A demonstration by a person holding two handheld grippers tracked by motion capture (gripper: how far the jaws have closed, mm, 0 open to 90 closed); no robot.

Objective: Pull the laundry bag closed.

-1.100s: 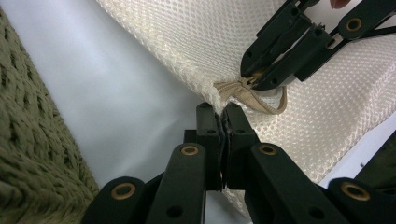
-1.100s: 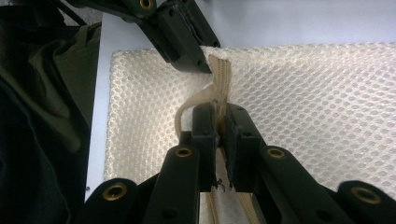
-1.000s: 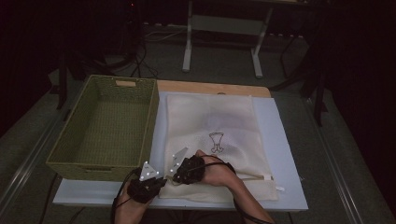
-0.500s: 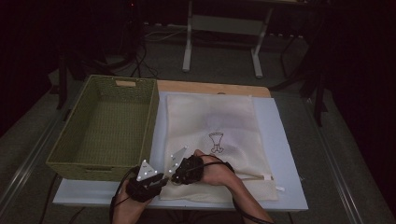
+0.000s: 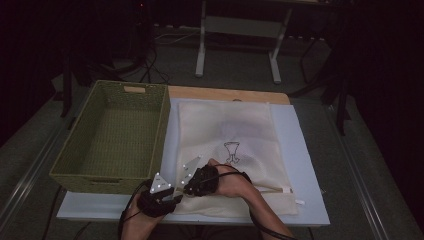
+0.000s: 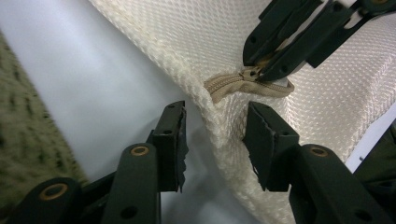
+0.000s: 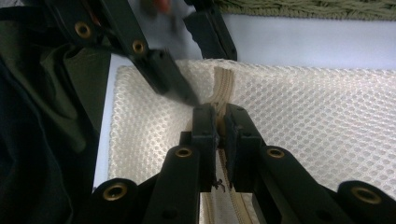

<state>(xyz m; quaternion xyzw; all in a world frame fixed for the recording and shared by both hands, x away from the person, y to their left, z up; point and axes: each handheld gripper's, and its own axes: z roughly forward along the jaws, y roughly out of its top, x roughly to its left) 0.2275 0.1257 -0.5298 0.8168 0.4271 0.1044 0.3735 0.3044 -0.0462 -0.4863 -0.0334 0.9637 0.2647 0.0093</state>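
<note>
A cream mesh laundry bag with a small printed drawing lies flat on a pale board. Its beige zipper runs along the near edge and ends at the near left corner. My right gripper is shut on the zipper pull close to that corner. My left gripper is open, one jaw on each side of the bag's corner fold, with nothing clamped. In the high view the left gripper and the right gripper nearly meet at the board's near left.
A green wicker basket stands empty on the left, tight against the board. A wooden strip edges the far side. The left gripper's blurred arms cross just ahead of the right jaws. Dark floor and a metal stand lie beyond.
The left gripper has crept slightly right, closer to the bag's corner. The right gripper and the bag have stayed where they were.
</note>
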